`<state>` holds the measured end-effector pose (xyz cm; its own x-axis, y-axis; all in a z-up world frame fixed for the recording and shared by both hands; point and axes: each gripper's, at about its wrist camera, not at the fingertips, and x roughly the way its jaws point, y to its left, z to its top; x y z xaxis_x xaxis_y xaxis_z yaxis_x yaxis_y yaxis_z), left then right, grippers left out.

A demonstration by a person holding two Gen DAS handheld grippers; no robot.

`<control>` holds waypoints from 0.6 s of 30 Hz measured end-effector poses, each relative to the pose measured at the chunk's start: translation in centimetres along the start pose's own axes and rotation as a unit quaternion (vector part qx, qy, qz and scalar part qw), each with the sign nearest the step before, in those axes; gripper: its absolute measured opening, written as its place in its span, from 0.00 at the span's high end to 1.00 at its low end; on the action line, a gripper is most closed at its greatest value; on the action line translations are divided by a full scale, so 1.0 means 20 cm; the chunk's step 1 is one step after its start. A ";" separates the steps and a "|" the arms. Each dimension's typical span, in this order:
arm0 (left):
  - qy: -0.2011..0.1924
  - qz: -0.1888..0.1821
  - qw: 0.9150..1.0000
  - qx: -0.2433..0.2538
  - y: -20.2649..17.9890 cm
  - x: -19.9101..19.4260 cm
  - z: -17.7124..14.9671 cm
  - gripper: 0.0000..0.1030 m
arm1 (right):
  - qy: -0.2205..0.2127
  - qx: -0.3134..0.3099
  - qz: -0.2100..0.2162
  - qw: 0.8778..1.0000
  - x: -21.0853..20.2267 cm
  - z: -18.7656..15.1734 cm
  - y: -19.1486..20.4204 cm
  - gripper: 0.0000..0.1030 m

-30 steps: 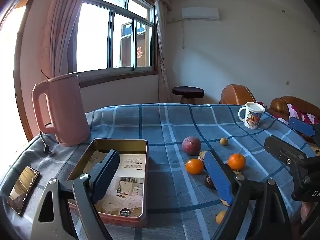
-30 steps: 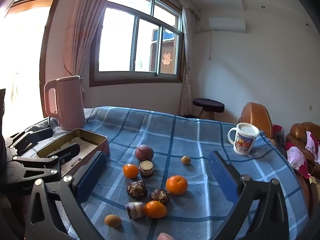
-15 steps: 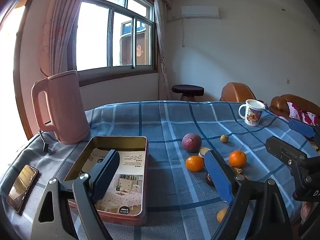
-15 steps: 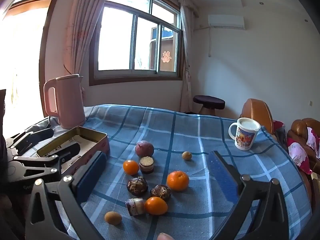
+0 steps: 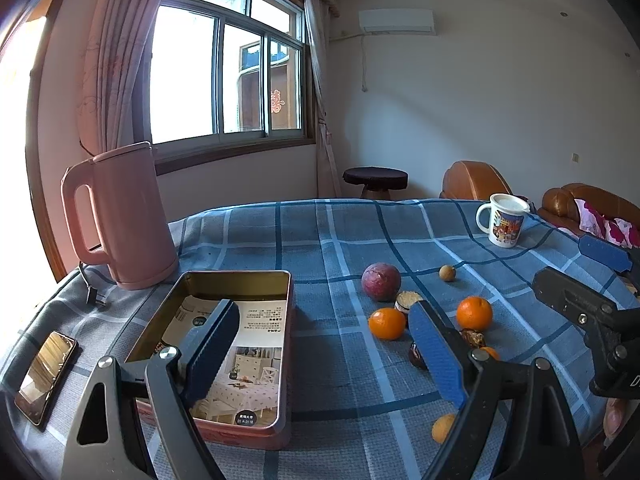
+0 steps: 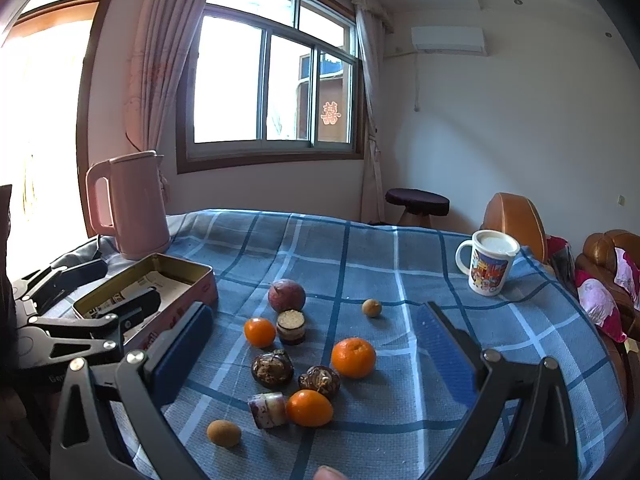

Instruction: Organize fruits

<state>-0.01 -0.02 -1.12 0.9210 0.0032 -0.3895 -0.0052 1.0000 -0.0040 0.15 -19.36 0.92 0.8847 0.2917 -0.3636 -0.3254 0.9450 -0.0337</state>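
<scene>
Pink plastic marks the far left of our view: a kettle [image 5: 120,216] stands upright on the blue checked cloth [image 5: 340,240], with a phone [image 5: 46,376] lying flat nearer us. Just right of the kettle sits an open metal tin [image 5: 288,320], holding only a printed leaflet whose small Chinese text we cannot read. Our left gripper [image 5: 324,344] hovers low with its blue pads wide apart and nothing between them, one finger over the tin and the other over the fruit. The fruits lie loose on the cloth to the right of the tin, none inside it: a dull purple passion fruit [image 6: 286,295], a small orange [image 6: 260,332] beside a cut brown-skinned piece [image 6: 291,326], two dark wrinkled fruits [image 6: 272,368], a larger orange [image 6: 353,357], a kumquat [image 6: 309,408] touching a pale cut piece [image 6: 267,409], a tan oval fruit [image 6: 223,433], and a small tan round one [image 6: 371,307] set apart. Our right gripper [image 6: 316,360] is likewise spread wide and empty, framing the cluster from above. On the window glass we see a red double-happiness character [image 6: 331,113]. Far right stands a white mug [image 6: 489,267] with a colourful cartoon print whose writing we cannot make out.
</scene>
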 end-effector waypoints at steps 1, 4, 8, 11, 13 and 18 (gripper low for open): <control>0.000 0.001 1.000 0.000 0.00 0.00 0.00 0.15 | 0.001 0.000 0.000 1.000 0.00 0.00 0.00 0.00; 0.000 0.001 1.000 -0.001 0.00 0.00 0.00 0.15 | 0.001 0.000 0.000 1.000 0.00 0.00 0.00 0.00; 0.000 0.001 1.000 0.001 0.00 0.00 0.00 0.15 | 0.001 0.000 0.000 1.000 0.00 0.00 0.00 0.00; 0.000 0.001 1.000 0.000 -0.01 0.00 0.00 0.15 | 0.001 0.001 0.000 1.000 0.00 0.00 0.00 0.00; 0.000 0.000 1.000 0.000 0.00 0.00 0.00 0.15 | 0.001 0.000 0.000 1.000 0.00 0.00 0.00 0.00; 0.001 0.000 1.000 0.001 0.00 0.00 0.00 0.15 | 0.000 0.002 0.000 1.000 0.00 -0.01 0.00 0.00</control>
<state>-0.03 -0.12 -1.13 0.9203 0.0040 -0.3911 -0.0055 1.0000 -0.0028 0.12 -19.34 0.78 0.8845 0.2914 -0.3643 -0.3240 0.9456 -0.0304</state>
